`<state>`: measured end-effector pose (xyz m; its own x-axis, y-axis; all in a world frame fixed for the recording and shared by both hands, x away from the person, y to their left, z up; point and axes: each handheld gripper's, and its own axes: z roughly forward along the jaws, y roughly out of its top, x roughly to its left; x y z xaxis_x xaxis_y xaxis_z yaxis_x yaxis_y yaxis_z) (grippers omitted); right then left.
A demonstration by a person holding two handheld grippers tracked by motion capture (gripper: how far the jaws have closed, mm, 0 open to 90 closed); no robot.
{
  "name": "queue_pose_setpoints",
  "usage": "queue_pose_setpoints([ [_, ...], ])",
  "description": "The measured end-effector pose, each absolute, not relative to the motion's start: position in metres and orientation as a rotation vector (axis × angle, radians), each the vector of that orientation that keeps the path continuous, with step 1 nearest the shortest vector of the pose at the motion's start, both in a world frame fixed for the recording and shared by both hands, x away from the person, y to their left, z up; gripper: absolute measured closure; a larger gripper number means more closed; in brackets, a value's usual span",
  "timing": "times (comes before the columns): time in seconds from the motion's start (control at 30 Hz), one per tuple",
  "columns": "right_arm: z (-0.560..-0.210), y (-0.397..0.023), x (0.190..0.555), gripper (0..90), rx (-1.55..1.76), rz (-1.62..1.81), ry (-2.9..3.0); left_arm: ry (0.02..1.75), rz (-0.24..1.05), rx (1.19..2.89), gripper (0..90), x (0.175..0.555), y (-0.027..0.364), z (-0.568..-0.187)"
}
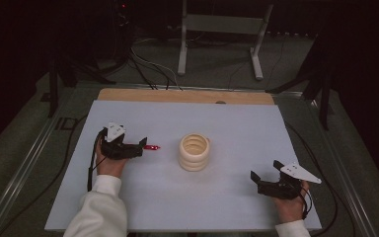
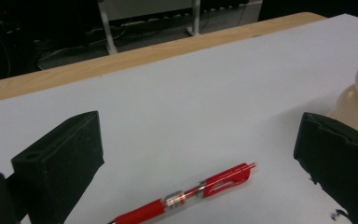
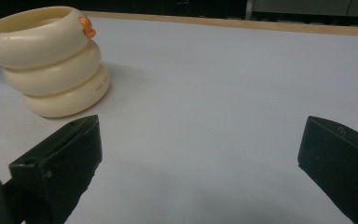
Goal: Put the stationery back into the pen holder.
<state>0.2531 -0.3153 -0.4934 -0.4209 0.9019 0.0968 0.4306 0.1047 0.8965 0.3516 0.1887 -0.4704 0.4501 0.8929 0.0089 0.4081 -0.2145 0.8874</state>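
Left tongs [image 2: 191, 154] are standing wide, jaws spread to either side of a red pen [image 2: 186, 196] without touching it. In the left gripper view the pen's near end is running off the bottom edge — tip not visible. The pen is lying flat on the white table [image 1: 237, 123], its long axis pointing from the left tongs [image 1: 144, 143] toward the ring holder [image 1: 194, 152]; clip end is facing the holder, barrel partly clear plastic. Right tongs [image 3: 200, 163] are also gaping wide, gripping nothing, resting near the table's near right corner [image 1: 266, 170]. The holder — three cream, glossy, rounded rings stacked, hollow centre — is carrying a small orange piece on its rim [image 3: 87, 27], too small to identify.
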Motion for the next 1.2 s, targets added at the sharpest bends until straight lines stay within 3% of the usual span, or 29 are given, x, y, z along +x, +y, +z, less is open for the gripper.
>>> queue_pose_setpoints([
  [0.7, -0.494, -0.314, 0.254, 0.1, 1.293, 1.281, 1.918, 1.159, 0.604, 1.853, 5.9, 0.383, 0.161, -0.488],
  [1.2, -0.495, -0.313, 0.254, 0.1, 1.288, 1.278, 1.932, 1.153, 0.498, 2.011, 12.1, 0.396, 0.156, -0.507],
])
